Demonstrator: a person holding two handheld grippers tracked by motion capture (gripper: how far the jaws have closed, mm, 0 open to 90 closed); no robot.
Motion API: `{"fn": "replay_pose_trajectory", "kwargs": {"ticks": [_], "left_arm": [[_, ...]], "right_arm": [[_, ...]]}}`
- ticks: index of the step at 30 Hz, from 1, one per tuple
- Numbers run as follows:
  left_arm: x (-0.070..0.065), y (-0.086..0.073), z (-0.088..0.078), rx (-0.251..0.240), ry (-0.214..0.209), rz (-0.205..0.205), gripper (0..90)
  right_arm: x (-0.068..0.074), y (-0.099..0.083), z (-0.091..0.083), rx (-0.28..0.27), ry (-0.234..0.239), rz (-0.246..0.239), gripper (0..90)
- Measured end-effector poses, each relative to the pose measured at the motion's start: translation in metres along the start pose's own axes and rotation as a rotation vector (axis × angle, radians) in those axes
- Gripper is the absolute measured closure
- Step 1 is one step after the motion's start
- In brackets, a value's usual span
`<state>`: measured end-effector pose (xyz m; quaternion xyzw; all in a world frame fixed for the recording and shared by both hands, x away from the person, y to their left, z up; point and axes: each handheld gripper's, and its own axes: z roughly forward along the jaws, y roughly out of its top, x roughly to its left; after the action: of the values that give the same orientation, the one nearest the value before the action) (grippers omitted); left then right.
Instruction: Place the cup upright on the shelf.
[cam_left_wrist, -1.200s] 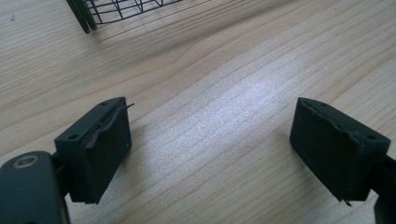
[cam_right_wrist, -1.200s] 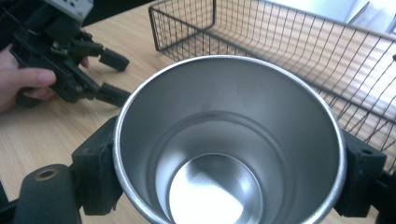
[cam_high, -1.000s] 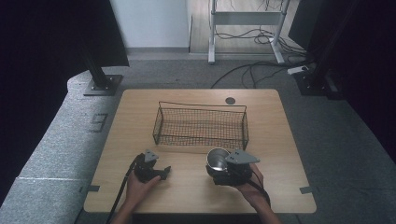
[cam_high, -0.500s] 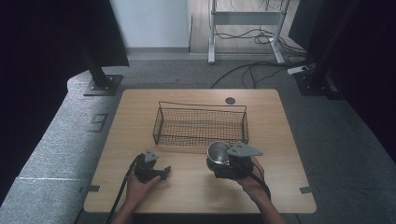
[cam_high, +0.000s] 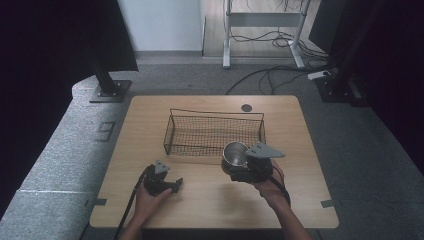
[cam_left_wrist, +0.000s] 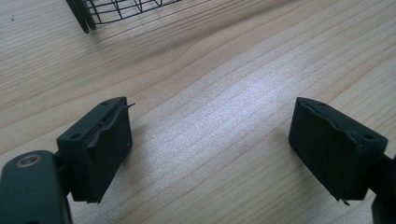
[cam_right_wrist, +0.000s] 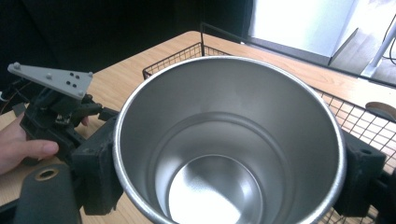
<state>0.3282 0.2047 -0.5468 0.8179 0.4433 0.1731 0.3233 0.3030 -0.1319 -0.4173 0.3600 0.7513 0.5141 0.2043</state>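
Observation:
A shiny steel cup (cam_high: 235, 151), empty inside, is held near the table's front, just before the near wall of the black wire basket (cam_high: 215, 131). My right gripper (cam_high: 233, 165) is shut on it. In the right gripper view the cup (cam_right_wrist: 224, 154) sits mouth-up between the two black pads (cam_right_wrist: 95, 170). My left gripper (cam_high: 175, 184) rests low at the front left of the table, open. In the left gripper view its gripper (cam_left_wrist: 210, 149) has bare wood between the jaws.
The wooden table (cam_high: 300, 200) has a round grommet (cam_high: 246, 107) at its back edge. A basket corner (cam_left_wrist: 100, 11) is at the top of the left gripper view. A hand and the left gripper (cam_right_wrist: 53, 112) lie left of the cup.
My right gripper has carried the cup away from the person, up to the basket's near wall. The left gripper has stayed put.

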Motion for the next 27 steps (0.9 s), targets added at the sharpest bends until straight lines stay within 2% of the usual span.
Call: {"fn": "replay_pose_trajectory", "kwargs": {"ticks": [11, 27], "left_arm": [[0.0, 0.0, 0.0, -0.001, 0.001, 0.0, 13.3], [0.0, 0.0, 0.0, -0.001, 0.001, 0.0, 13.3]], "right_arm": [[-0.007, 0.017, 0.007, 0.002, -0.006, 0.003, 15.6], [-0.021, 0.031, 0.018, 0.013, -0.037, 0.014, 15.7]]}}
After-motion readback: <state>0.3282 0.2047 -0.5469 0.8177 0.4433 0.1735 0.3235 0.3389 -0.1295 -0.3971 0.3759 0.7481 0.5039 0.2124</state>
